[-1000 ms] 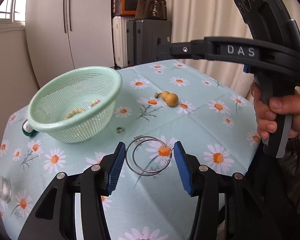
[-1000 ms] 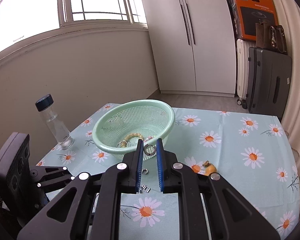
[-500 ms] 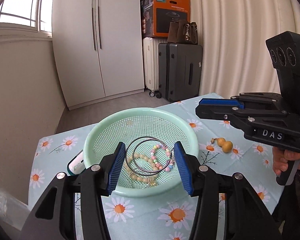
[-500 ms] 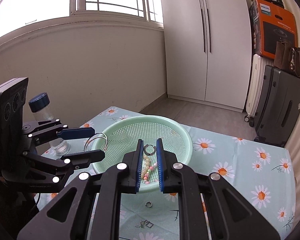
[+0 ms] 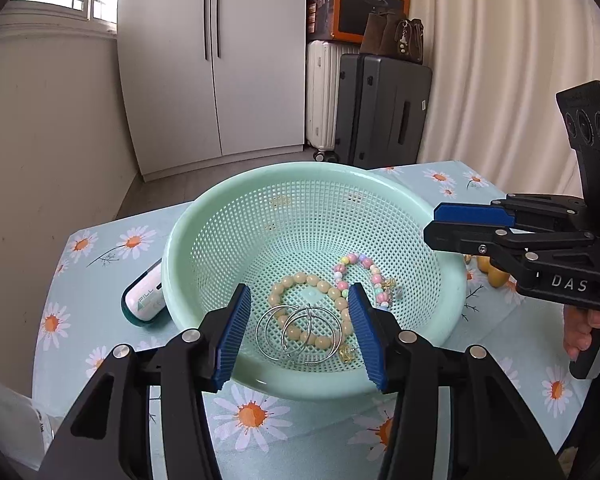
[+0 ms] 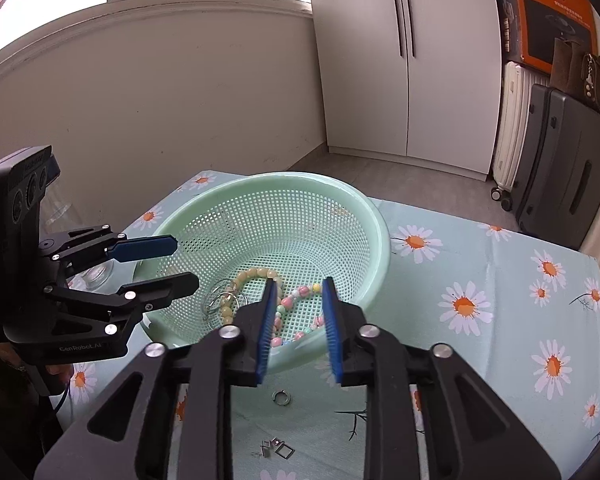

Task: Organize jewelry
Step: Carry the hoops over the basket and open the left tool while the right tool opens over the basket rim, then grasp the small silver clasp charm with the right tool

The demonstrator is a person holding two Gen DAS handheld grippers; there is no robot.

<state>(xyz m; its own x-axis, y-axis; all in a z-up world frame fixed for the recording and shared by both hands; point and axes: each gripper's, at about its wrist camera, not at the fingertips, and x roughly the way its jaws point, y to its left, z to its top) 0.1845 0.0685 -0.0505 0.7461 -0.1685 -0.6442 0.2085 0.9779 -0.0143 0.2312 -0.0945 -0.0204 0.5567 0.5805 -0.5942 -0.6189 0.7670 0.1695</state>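
A green mesh basket (image 5: pixel 172 264) (image 6: pixel 380 232) holds a beige bead bracelet (image 5: pixel 300 280) (image 6: pixel 252 274) and a pastel bead bracelet (image 5: pixel 356 260) (image 6: pixel 288 302). Two silver hoop earrings (image 5: pixel 284 334) (image 6: pixel 220 300) lie on the beige beads. My left gripper (image 5: pixel 300 336) (image 6: pixel 186 262) hovers above them at the near rim, its pads apart and clear of the hoops. My right gripper (image 6: pixel 299 328) (image 5: pixel 432 224) is over the other rim. Its jaws are opening and nothing is between them. I cannot pick out the small ring it carried.
On the daisy tablecloth in front of the basket lie a small metal ring (image 6: pixel 281 397) and a few tiny metal clasps (image 6: pixel 276 449). A white pill-shaped case (image 5: pixel 144 300) touches the basket's left side. A yellow gourd charm (image 5: pixel 494 274) and a glass bottle (image 6: pixel 96 272) flank it.
Both grippers moved in over the basket. The hoops slipped from between the left pads into the basket. The right jaws parted and the small ring left them.
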